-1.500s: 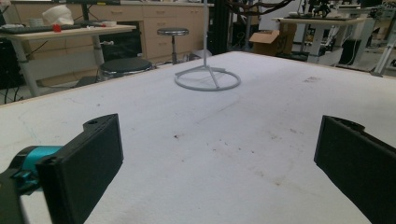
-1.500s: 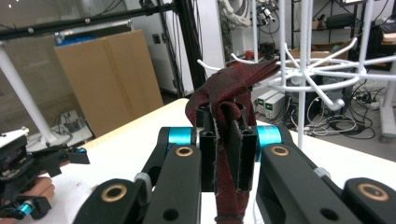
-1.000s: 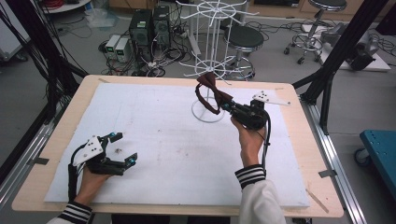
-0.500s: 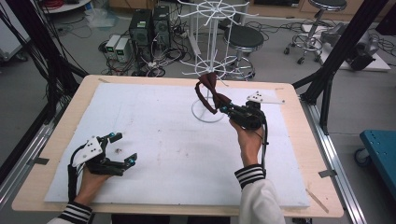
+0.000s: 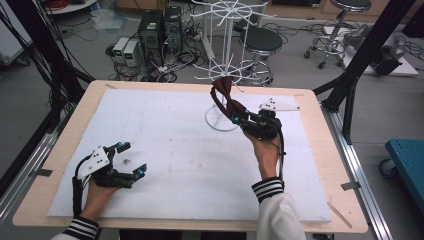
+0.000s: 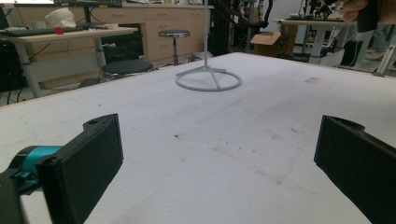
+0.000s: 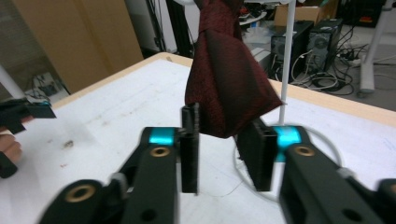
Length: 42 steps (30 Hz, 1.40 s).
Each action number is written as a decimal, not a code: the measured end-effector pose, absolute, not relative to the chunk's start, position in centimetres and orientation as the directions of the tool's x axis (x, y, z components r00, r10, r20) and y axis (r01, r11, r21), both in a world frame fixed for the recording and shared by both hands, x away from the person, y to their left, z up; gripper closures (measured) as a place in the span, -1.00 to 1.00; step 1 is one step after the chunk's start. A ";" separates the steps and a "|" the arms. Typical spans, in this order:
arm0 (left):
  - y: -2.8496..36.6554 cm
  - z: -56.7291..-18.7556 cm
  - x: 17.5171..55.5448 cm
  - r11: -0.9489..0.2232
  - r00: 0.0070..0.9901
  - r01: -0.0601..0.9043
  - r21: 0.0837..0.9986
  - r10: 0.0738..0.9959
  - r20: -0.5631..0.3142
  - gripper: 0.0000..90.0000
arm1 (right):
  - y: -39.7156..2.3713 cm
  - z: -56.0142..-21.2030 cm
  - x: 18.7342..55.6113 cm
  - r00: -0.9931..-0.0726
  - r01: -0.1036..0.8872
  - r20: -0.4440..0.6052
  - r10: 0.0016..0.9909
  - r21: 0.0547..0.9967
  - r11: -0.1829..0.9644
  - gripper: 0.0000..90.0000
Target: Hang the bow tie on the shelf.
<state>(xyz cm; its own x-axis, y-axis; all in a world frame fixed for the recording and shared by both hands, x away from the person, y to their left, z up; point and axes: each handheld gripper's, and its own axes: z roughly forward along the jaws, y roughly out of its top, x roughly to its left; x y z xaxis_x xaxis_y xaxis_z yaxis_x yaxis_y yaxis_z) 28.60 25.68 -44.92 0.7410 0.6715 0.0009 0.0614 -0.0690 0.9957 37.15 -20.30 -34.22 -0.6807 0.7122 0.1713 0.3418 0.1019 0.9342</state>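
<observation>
A dark red tie (image 5: 222,95) (image 7: 226,79) hangs from the white wire rack (image 5: 220,122) at the far middle of the table. My right gripper (image 5: 236,118) (image 7: 223,140) is raised to the tie's lower end. Its jaws have just been opening, and the tie's tip hangs loose between them with the pads not pressing on it. Over the near left of the white mat (image 5: 165,150), my left gripper (image 5: 132,158) (image 6: 219,135) stands open with nothing between its jaws. The rack's round base (image 6: 208,80) lies well ahead of it.
The rack's thin pole (image 7: 287,46) rises just behind the tie. A small dark speck (image 5: 125,161) lies on the mat by the left gripper. Beyond the table's far edge are stools (image 5: 262,42), computer cases (image 5: 160,27) and black frame posts (image 5: 360,60).
The right gripper's jaws have parted around the tie's end. The tie still hangs on the rack, and both hands have stayed where they were.
</observation>
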 end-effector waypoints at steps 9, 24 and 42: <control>25.8 -45.0 28.5 -0.055 0.739 0.056 0.997 0.674 -0.004 -0.96 | -19.9 -34.4 37.2 -0.671 0.349 0.139 0.728 0.926 0.146 -0.15; 25.8 -45.0 28.4 -0.055 0.737 0.047 0.997 0.676 0.003 -0.96 | -19.9 -33.8 36.2 -0.637 0.293 0.050 0.769 0.939 0.181 -0.98; 25.9 -45.1 28.1 -0.043 0.724 0.019 0.999 0.690 0.015 -0.96 | -24.7 -36.3 30.8 -0.646 0.141 0.000 0.763 0.983 0.120 -0.98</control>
<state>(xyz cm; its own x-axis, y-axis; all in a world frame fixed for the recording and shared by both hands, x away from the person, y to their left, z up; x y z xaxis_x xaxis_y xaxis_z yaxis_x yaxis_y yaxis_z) 28.10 25.88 -45.10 0.7235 0.6901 0.0154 0.0193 -0.0426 0.9989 30.81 -24.67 -36.33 -0.6461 0.7633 0.0001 0.1415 0.1197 0.9827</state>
